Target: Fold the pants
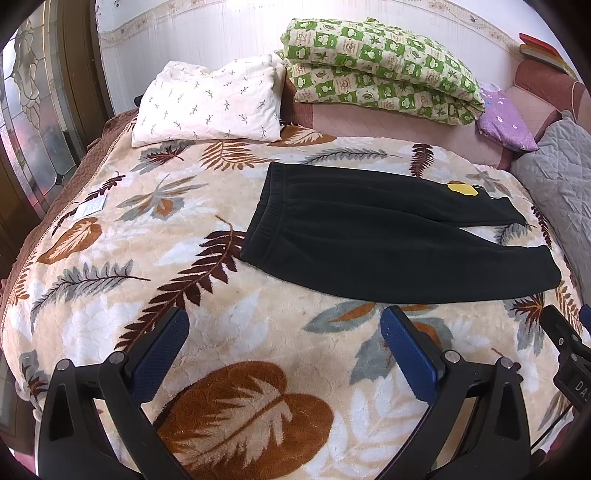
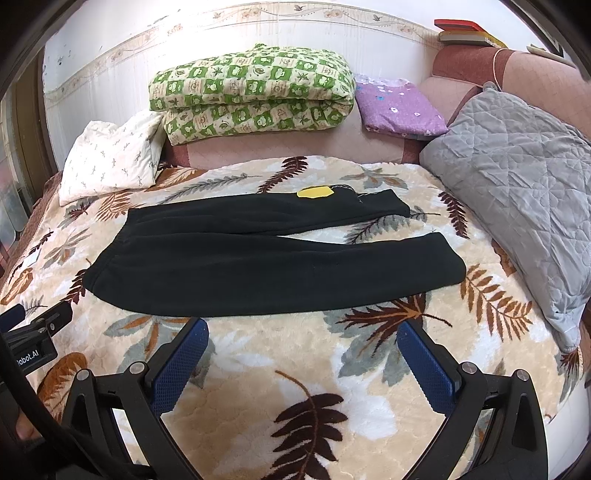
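Plush fleece blanket (image 1: 110, 302) w/ big leaf print in brown, rust, grey & white on cream covers the bed; pile looks thick and soft. At the head: white pillow (image 1: 207, 103) w/ small sprig pattern, puffy folded quilt (image 1: 380, 70) in green/cream checks w/ cartoon prints, a flat folded purple floral cloth (image 1: 506, 122), and a grey diamond-quilted pillow (image 2: 517, 177) at the right side. Books (image 2: 465, 31) stacked on the padded pink headboard ledge.

Black pants (image 2: 236, 258) lie flat mid-blanket, unfolded, waistband to the left w/ gathered elastic ribbing, both legs running right and splitting in a narrow V near the cuffs. Fabric is matte, fuzzy, fleece-like. Yellow hang tag (image 2: 314, 192) sits on the far leg near the cuff; no text readable on it. Small white label (image 1: 90, 206) on the blanket's left part, print too small to read.

Left gripper (image 1: 284, 354) is spread wide, nothing btwn the blue textured pads, hovering over bare blanket just short of the pants' near edge. Right gripper (image 2: 301, 354) likewise wide apart & empty, tips just short of the near leg. Partial lettering "obot.AI" shows on the left gripper's body in the right wrist view.
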Demonstrator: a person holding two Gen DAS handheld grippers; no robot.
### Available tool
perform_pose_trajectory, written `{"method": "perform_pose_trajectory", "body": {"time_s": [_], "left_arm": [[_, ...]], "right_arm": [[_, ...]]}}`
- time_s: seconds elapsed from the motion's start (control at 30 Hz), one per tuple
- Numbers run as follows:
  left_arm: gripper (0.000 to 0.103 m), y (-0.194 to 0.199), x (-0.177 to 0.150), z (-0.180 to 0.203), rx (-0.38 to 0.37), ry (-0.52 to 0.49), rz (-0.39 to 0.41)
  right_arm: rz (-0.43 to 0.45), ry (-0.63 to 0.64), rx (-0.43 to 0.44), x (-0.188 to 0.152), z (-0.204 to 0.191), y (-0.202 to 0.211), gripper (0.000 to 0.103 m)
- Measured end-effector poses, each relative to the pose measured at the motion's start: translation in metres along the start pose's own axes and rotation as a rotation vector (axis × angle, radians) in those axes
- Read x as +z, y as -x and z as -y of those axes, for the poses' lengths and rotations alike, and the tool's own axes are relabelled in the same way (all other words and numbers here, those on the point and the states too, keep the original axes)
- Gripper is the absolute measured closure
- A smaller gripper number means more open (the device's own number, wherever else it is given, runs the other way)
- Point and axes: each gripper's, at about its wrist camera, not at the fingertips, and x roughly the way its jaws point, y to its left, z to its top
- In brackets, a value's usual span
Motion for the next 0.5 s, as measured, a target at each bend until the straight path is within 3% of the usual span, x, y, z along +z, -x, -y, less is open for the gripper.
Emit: {"method": "perform_pose_trajectory", "body": {"time_s": [0.5], "left_arm": [[0.0,-0.013,0.0,0.002,-0.003,-0.016,-0.035]], "right_arm": [[-0.016,0.0,0.008,0.003,0.001,-0.009,0.001]]}}
